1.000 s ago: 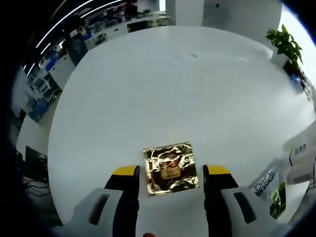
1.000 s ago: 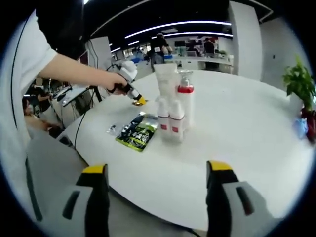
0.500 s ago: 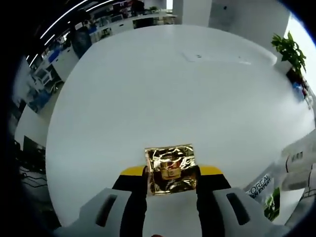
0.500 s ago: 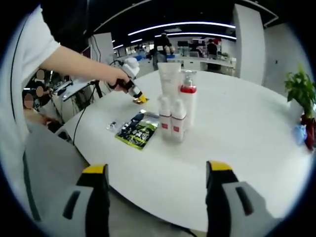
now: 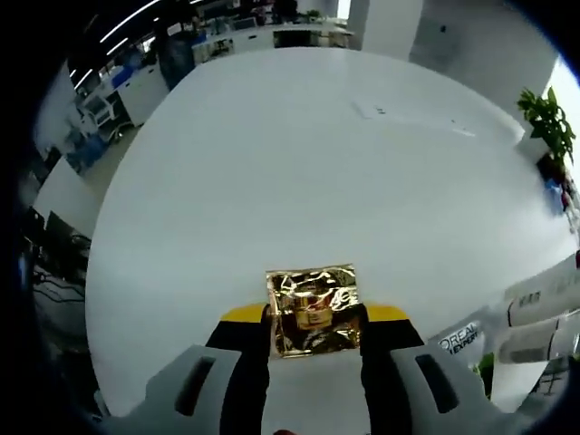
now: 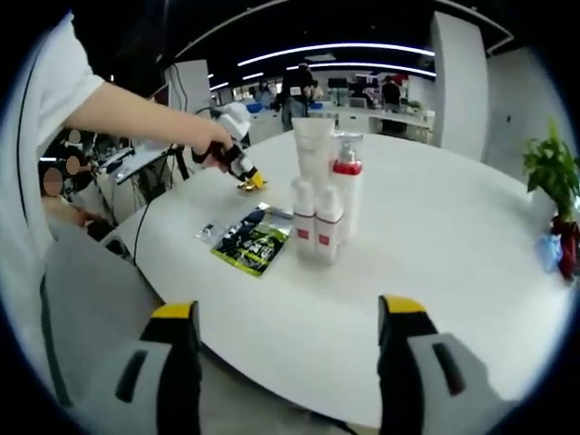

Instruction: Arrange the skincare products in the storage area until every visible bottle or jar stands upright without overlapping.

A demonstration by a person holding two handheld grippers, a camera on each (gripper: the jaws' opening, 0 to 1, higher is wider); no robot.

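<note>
In the left gripper view a square gold foil sachet [image 5: 314,311] sits between my yellow-tipped jaws, and my left gripper [image 5: 314,319] is shut on it just over the white table [image 5: 299,154]. The right gripper view shows that gripper [image 6: 243,174] in a person's hand, holding the gold sachet [image 6: 253,184] left of a standing cluster: a white tube [image 6: 314,145], a pump bottle with a red collar [image 6: 343,186] and two small white bottles [image 6: 314,222]. My right gripper [image 6: 288,313] hangs open over the table's near edge, well short of the cluster.
A green and black sachet [image 6: 254,243] and a small silver packet [image 6: 207,233] lie flat to the left of the bottles; the same sachet [image 5: 464,341] shows beside my left gripper. A potted plant [image 6: 551,168] stands at the far right. Desks and people fill the background.
My left gripper's jaws closed on the gold sachet, then the gripper tipped and rose slightly with it. The right gripper stayed open and barely moved.
</note>
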